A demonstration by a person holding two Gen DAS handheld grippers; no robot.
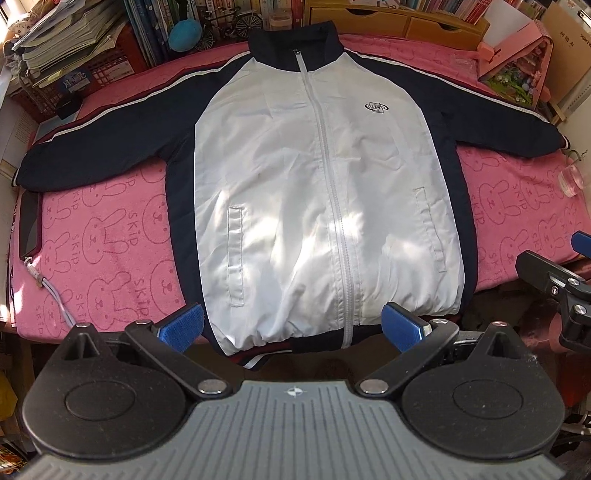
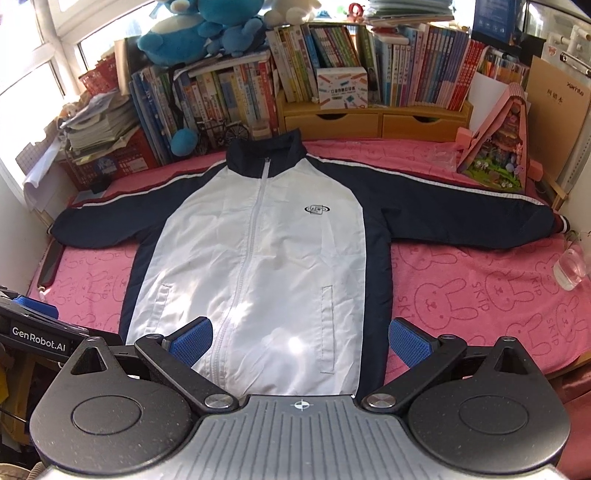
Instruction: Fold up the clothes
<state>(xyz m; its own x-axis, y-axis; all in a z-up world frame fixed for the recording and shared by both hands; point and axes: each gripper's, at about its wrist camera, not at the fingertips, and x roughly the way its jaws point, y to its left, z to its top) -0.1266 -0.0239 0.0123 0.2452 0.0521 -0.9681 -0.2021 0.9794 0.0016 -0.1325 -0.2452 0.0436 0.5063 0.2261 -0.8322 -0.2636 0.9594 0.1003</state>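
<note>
Left gripper (image 1: 293, 326) is spread wide, blue pads (image 1: 181, 326) apart and nothing between them, hovering just off the near hem of the jacket (image 1: 295, 177). Right gripper (image 2: 301, 341) is the same story: jaws parted, empty, poised over the lower right part of the jacket's front, one pad (image 2: 192, 341) over the white panel and the other out beyond the navy side strip.

The jacket lies flat and face up on the pink towel (image 1: 110, 240), the one printed with rabbits. It's zipped all the way, the zip (image 1: 325, 147) running up the middle to the navy collar (image 1: 295, 38) at the far side. White front, navy sleeves, and both sleeves stretched straight out to the sides. Left sleeve (image 1: 96, 147) reaches the towel's edge; right sleeve (image 2: 461, 206) ends in a striped cuff near a clear glass (image 2: 572, 267). A small logo (image 2: 317, 209) sits on the chest, and two slit pockets show low on the front.

In the right view, part of the left gripper's body peeks in at the lower left. Behind the towel, books (image 2: 332, 70) are packed in rows, blue plush toys (image 2: 199, 26) on top, and a pink model house (image 2: 498, 147) stands at the far right.
</note>
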